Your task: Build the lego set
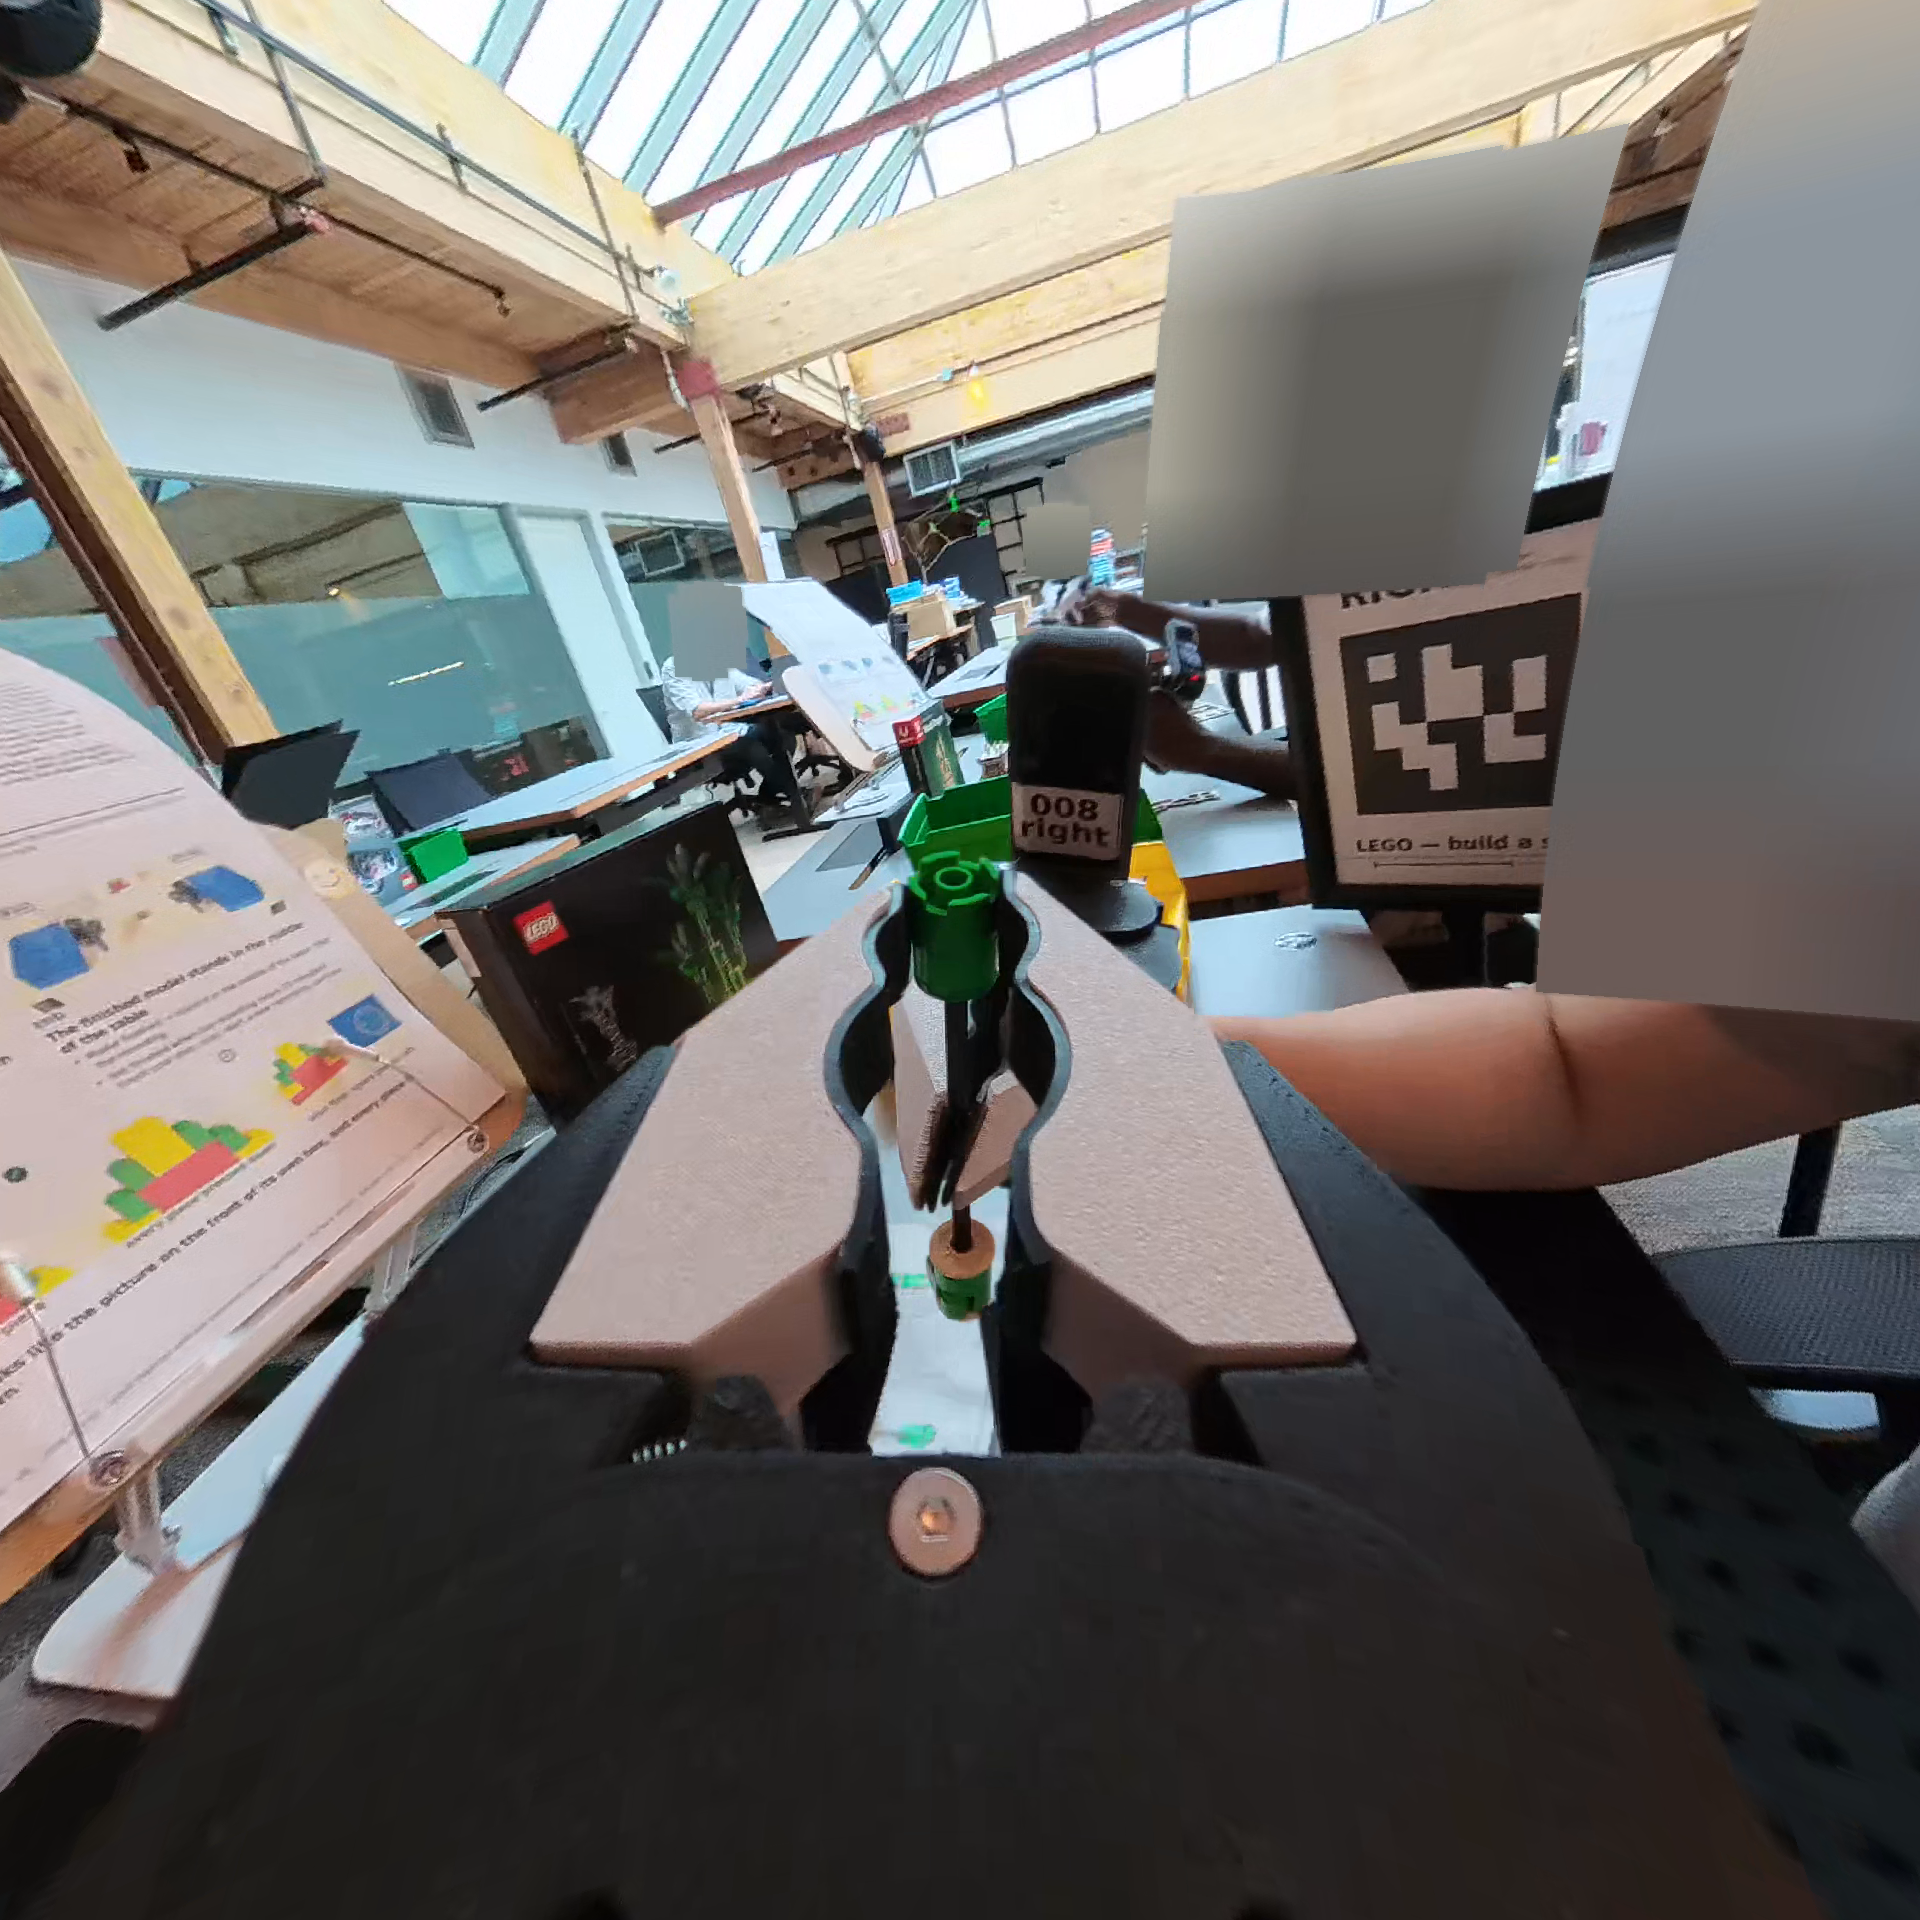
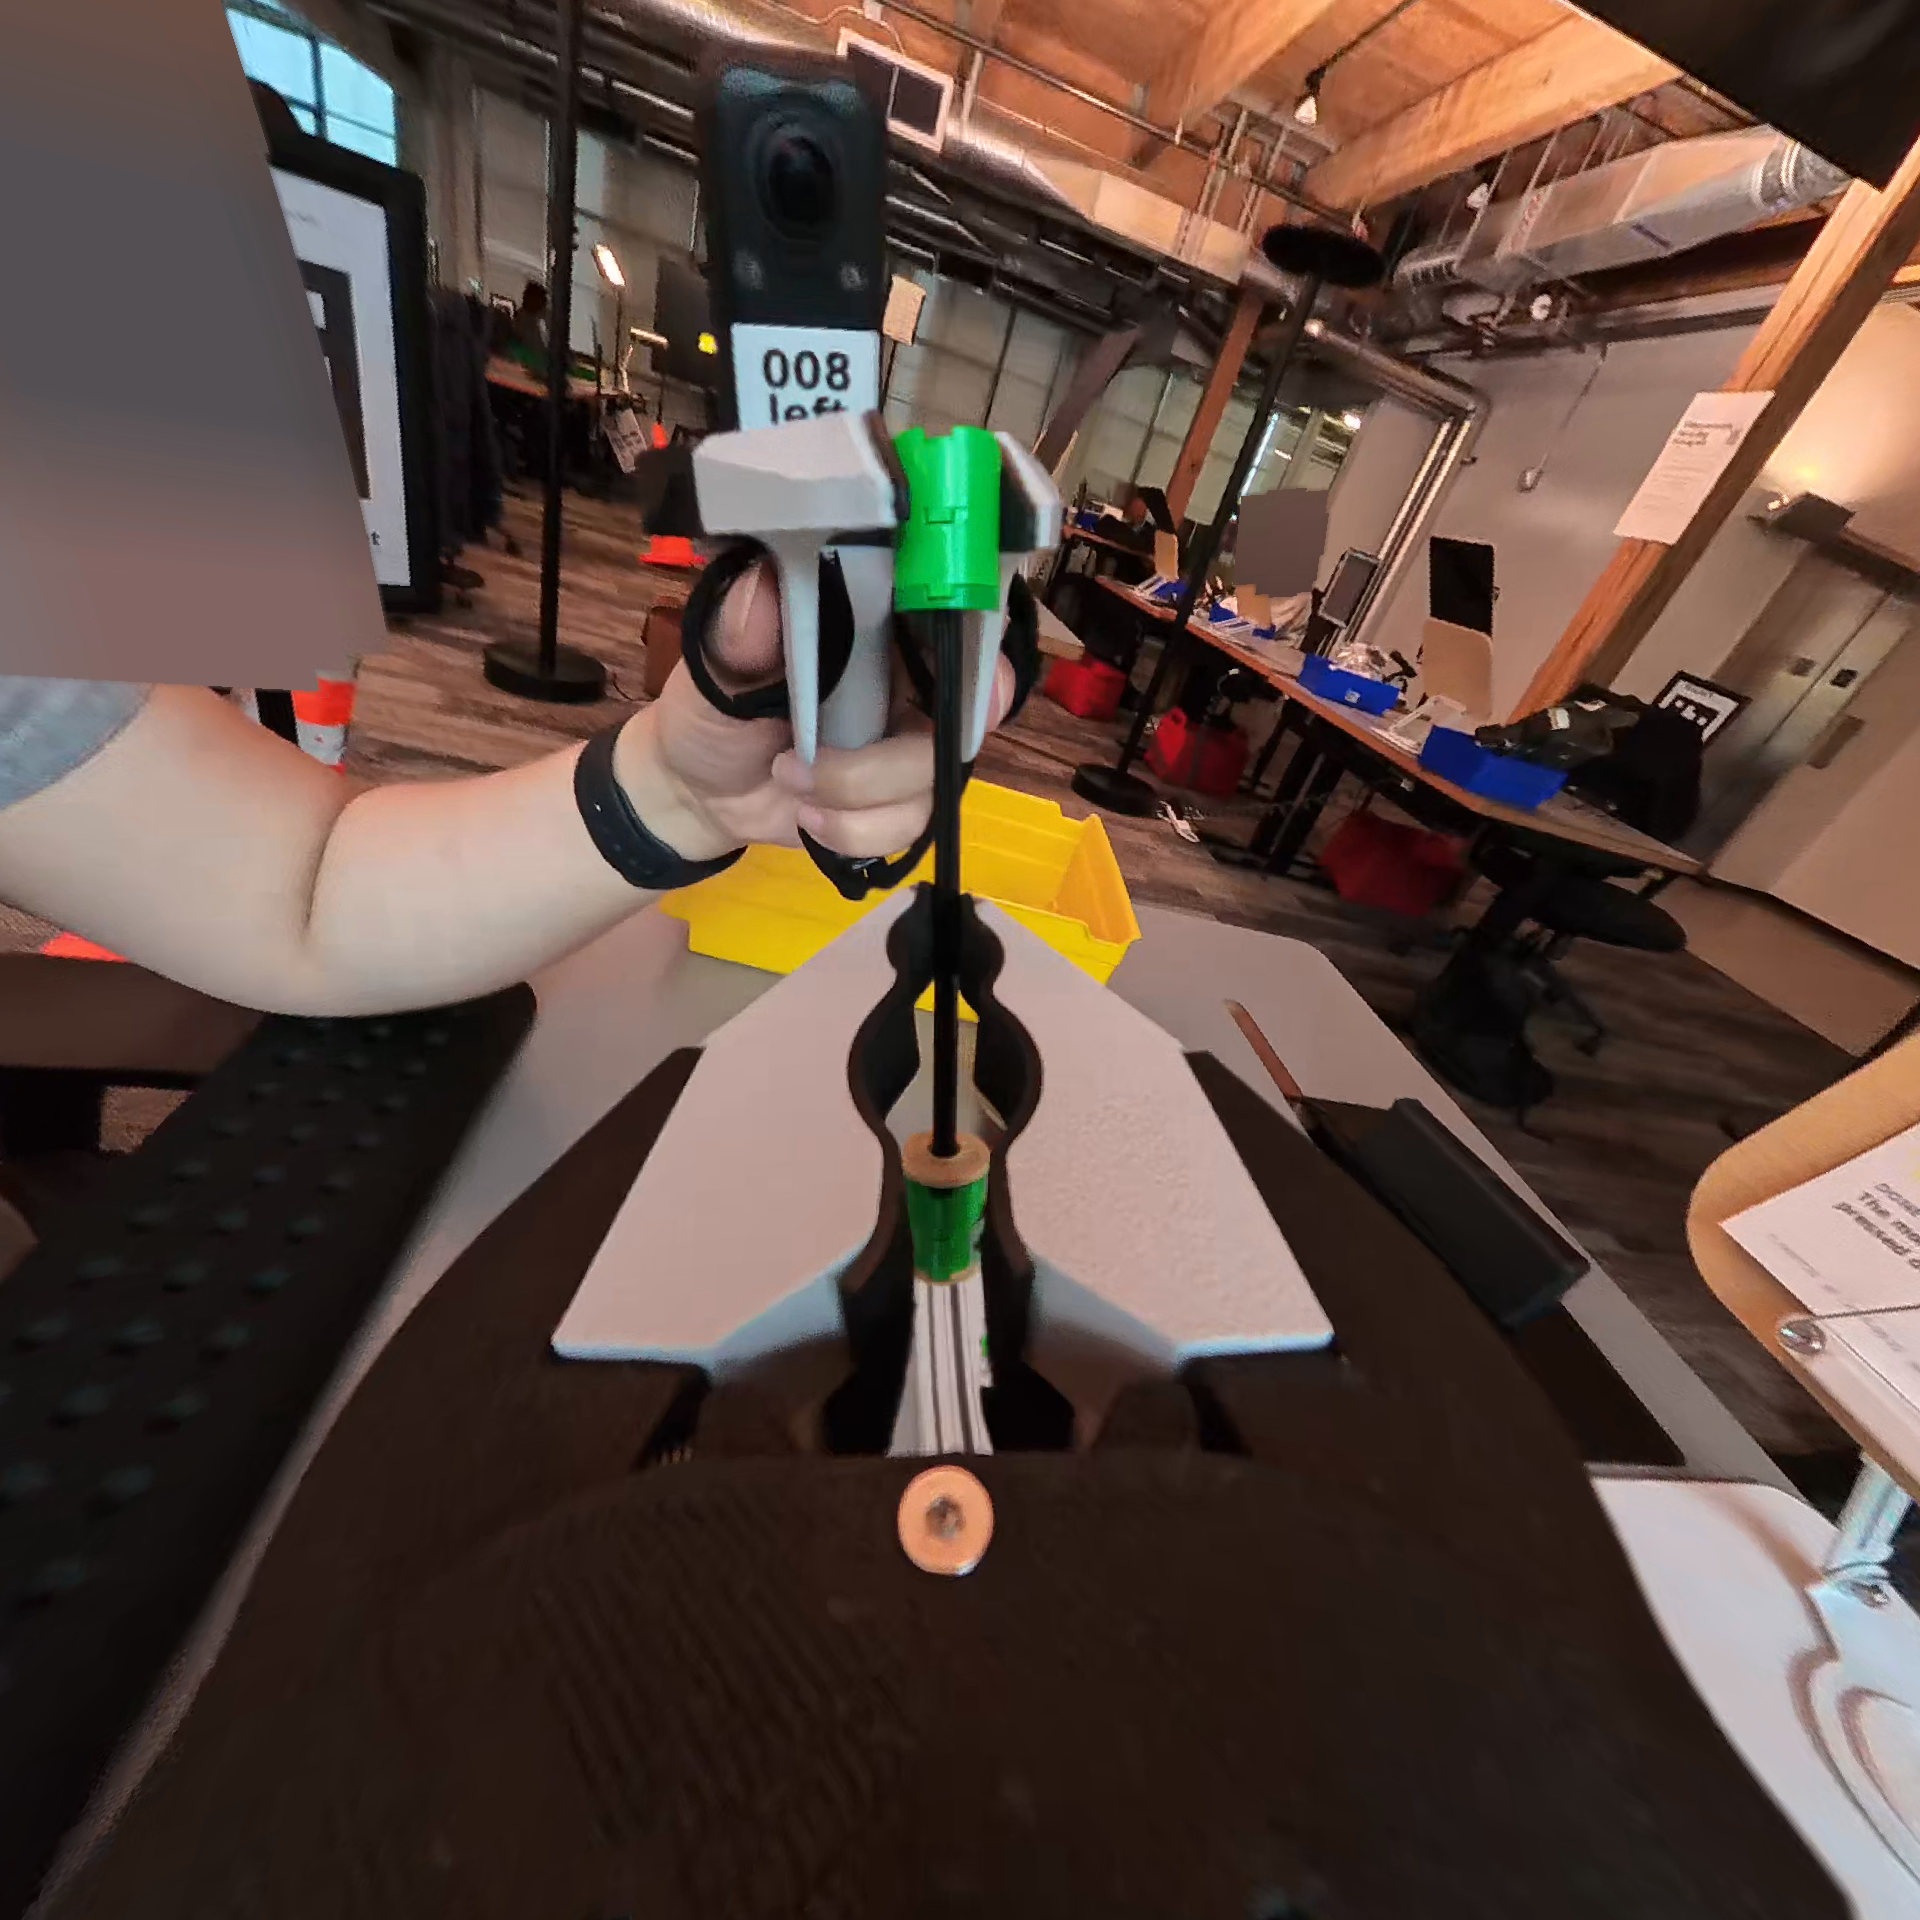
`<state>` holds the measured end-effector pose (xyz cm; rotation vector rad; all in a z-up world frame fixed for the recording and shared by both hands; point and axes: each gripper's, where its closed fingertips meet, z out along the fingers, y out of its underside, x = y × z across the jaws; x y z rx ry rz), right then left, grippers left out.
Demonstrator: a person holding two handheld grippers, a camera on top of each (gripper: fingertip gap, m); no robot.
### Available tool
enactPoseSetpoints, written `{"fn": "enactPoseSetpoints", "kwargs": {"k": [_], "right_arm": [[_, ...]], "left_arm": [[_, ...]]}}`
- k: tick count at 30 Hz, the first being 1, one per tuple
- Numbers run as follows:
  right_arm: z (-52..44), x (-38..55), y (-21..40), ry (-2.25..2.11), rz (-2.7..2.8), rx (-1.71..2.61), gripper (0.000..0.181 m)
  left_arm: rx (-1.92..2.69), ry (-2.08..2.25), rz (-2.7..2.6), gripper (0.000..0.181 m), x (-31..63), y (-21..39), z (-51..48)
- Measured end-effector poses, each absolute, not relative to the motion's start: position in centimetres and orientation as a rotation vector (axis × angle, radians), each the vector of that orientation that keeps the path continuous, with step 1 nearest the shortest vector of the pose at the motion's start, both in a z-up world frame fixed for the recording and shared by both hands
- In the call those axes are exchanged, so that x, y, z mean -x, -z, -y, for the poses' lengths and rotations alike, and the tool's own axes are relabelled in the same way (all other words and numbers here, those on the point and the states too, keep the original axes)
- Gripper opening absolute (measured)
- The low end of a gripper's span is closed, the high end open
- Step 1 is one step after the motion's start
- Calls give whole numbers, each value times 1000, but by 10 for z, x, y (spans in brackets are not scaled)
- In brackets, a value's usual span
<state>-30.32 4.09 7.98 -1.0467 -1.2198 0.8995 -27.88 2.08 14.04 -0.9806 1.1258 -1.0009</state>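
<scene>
My left gripper (image 2: pixel 948 499) clenched green cylinders (image 2: pixel 948 520); right gripper (image 2: pixel 945 914) pinched the black rod (image 2: pixel 943 790). Stalk partly built.

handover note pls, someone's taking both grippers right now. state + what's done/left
Left gripper: shut on the stacked green round cylinder bricks at the upper end of the thin black axle rod.
Right gripper: shut on that rod lower down, just above the tan round ring and the small green round piece under it.
Whole stalk is held in mid-air between the grippers.
Done: both rod ends carry pieces.
Left: the bare middle of the rod looks unfilled. Yellow plastic bin sits behind.
</scene>
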Motion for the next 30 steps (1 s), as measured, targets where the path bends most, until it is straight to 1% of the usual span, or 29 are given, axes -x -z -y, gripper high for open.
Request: {"fn": "enactPoseSetpoints", "kwargs": {"k": [4, 30], "right_arm": [[-41, 305, -78, -746, 1244, 1034, 0], [-48, 304, -72, -749, 1233, 1108, 0]], "left_arm": [[982, 956, -1165, 14, 277, -138, -16], [1022, 919, -1159, 15, 278, -131, -26]]}}
